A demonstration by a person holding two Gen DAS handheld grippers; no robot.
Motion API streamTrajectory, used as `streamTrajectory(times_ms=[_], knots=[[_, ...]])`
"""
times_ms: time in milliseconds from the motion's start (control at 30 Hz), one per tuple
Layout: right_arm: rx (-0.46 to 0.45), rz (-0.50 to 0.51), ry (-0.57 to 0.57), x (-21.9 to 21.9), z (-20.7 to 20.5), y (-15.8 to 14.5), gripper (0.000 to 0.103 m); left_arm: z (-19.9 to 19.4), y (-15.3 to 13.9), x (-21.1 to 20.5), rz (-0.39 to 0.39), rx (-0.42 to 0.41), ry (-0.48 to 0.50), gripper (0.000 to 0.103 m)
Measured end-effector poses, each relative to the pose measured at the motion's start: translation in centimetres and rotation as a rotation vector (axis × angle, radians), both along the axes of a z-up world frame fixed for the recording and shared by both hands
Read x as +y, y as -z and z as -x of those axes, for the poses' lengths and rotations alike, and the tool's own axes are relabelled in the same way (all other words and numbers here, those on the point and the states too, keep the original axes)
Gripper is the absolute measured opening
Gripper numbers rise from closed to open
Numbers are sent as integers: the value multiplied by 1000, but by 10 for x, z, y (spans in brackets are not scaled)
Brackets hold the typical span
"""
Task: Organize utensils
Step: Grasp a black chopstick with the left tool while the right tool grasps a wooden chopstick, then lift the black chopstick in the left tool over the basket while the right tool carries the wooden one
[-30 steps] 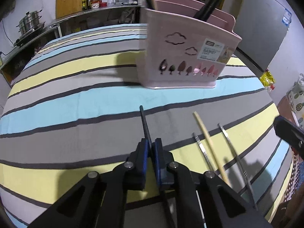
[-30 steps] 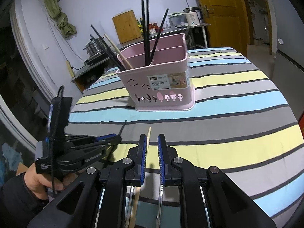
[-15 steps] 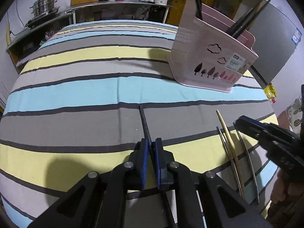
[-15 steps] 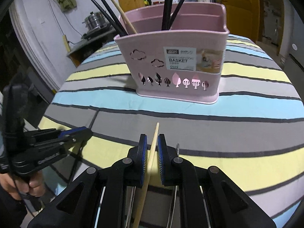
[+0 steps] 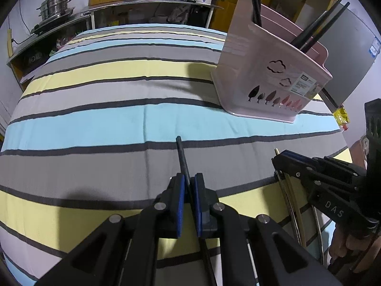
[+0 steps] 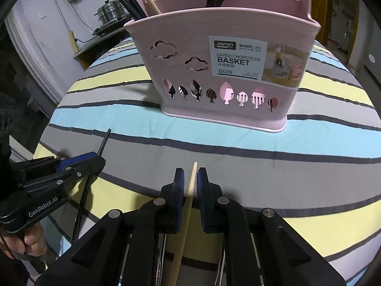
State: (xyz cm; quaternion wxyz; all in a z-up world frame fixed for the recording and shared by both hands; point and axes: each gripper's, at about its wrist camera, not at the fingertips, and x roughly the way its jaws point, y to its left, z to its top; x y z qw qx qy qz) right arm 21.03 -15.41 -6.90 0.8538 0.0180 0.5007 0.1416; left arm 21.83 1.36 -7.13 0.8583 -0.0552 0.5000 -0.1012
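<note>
My left gripper (image 5: 189,178) is shut on a black chopstick (image 5: 182,157), whose tip pokes forward past the pads just above the striped cloth. The right wrist view shows this left gripper (image 6: 98,160) at the left, with the black chopstick (image 6: 104,143) in it. My right gripper (image 6: 190,178) stands low over the cloth with its jaws narrowly apart. A pale wooden chopstick (image 6: 194,169) lies between them with a gap on each side. A pink divided basket (image 6: 281,100) stands close ahead and holds several black chopsticks and a wooden one. The same basket (image 5: 269,81) shows at the upper right of the left wrist view.
Thin metal chopsticks (image 6: 222,257) lie on the cloth under my right gripper, beside the wooden one. The round table's striped cloth (image 5: 95,124) drops off at its edges. A steel counter with pots (image 5: 54,7) stands behind. A hand (image 6: 31,243) holds the left gripper.
My right gripper came down and forward toward the basket, and the wooden chopstick now lies between its jaws. The left gripper shifted sideways with the black chopstick still in it.
</note>
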Motion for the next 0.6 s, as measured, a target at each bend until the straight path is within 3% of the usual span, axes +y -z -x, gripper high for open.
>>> streamTrajectory(times_ms=[267,600], knots=[[2,-5,-17,0,-3,-2,5,-5,0,-7,-32,-14,-2,9],[-50,-58,-5,-18,7,-29,4,-4,-14,-5,38,-8,2,6]])
